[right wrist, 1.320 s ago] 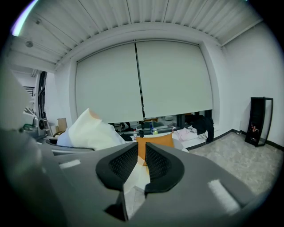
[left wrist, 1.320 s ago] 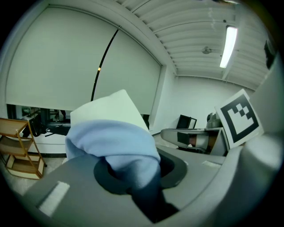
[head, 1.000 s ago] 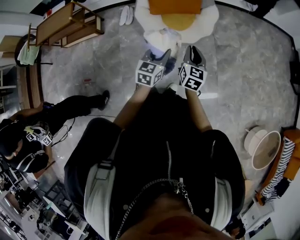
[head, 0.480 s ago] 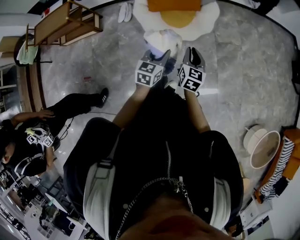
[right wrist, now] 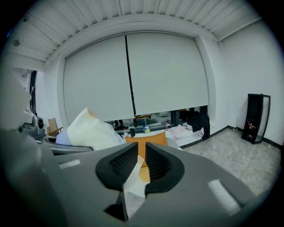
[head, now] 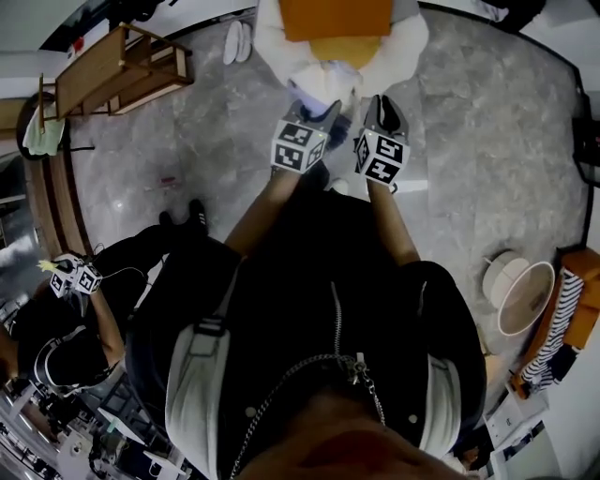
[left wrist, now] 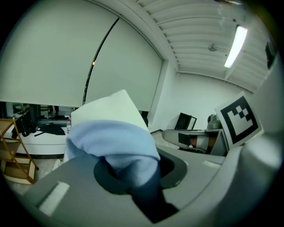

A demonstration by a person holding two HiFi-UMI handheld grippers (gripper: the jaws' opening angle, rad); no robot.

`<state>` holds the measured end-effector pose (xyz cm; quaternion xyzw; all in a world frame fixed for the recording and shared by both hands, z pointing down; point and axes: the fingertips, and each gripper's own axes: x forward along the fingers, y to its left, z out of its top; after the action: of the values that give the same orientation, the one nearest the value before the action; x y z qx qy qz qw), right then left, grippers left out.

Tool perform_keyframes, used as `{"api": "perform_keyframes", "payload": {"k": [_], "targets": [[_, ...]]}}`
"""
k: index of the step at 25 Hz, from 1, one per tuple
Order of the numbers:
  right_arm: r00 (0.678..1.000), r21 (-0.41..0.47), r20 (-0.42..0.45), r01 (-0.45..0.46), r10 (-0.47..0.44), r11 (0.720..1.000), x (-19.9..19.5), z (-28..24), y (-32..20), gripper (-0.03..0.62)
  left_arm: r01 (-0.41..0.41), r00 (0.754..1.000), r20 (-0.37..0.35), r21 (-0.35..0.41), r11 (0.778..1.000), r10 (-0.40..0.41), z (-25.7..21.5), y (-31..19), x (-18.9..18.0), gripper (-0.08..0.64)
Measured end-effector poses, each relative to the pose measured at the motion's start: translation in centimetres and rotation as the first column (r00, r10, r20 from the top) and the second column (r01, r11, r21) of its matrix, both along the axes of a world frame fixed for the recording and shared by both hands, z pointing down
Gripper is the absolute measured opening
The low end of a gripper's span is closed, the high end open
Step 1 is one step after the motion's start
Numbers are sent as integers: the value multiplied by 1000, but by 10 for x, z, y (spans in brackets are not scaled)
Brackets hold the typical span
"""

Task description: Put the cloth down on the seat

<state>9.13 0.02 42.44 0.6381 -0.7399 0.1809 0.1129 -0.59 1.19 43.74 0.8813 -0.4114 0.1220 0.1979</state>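
Cloth (head: 323, 82) bunched between two tongs: left gripper (left wrist: 135, 172) and right gripper (right wrist: 141, 166) each clamp it, jaws nearly closed. Orange-cushioned seat (head: 336, 17) at twelve o'clock.

head view looks steeply down; left gripper view and right gripper view closely share the cloth (left wrist: 113, 137).

Cloth (head: 323, 84) carried fwd, now closer to seat (head: 412, 37)
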Motion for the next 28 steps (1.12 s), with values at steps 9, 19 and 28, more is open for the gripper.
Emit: {"api": "perform_keyframes", "payload": {"k": [9, 19, 28], "targets": [[998, 15, -48, -29, 30, 999, -18, -10, -59, 37, -39, 999, -29, 1, 999, 39, -3, -70, -13, 100], [996, -25, -72, -63, 61, 998, -13, 1, -86, 34, -70, 997, -37, -56, 996, 68, 16, -101, -8, 100], [999, -51, -27, -32, 31, 998, 5, 20, -140, 32, -63, 998, 8, -80, 995, 64, 32, -145, 14, 100]]}}
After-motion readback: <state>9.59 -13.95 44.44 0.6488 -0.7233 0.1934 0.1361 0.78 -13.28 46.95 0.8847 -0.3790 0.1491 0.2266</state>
